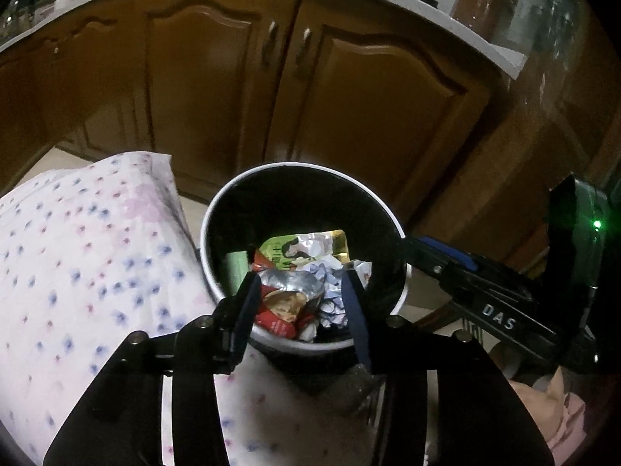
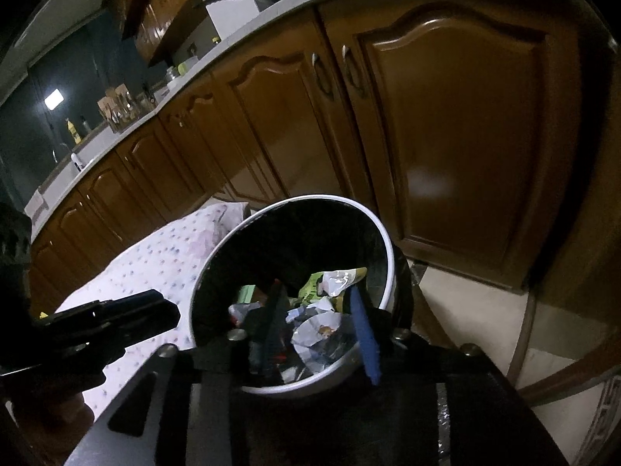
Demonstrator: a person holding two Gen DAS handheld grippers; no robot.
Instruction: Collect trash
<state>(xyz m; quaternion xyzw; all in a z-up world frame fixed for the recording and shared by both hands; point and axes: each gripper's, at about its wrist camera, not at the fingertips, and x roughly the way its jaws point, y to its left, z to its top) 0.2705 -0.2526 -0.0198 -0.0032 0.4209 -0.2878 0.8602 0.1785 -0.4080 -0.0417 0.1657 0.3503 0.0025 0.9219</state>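
A round bin with a white rim [image 1: 302, 165] and a black inside stands on the floor before the cupboards. In it lie a red wrapper [image 1: 279, 312], a green wrapper [image 1: 289, 248] and crumpled white paper [image 1: 333, 295]. My left gripper [image 1: 299, 275] hangs over the bin's near side, open, its pads touching nothing. My right gripper [image 2: 316, 287] is also open above the bin rim [image 2: 310, 197], with the green wrapper [image 2: 330, 281] and crumpled paper [image 2: 316, 332] lying below it. Each gripper shows in the other's view: the right [image 1: 419, 246] at the bin's right edge, the left [image 2: 163, 308] at its left.
A white cloth with blue and pink flowers [image 1: 77, 252] lies close against the bin's left side [image 2: 155, 260]. Brown cupboard doors [image 1: 310, 97] with metal handles stand just behind, under a pale worktop [image 2: 271, 11]. Pale floor tiles [image 2: 465, 299] show to the right.
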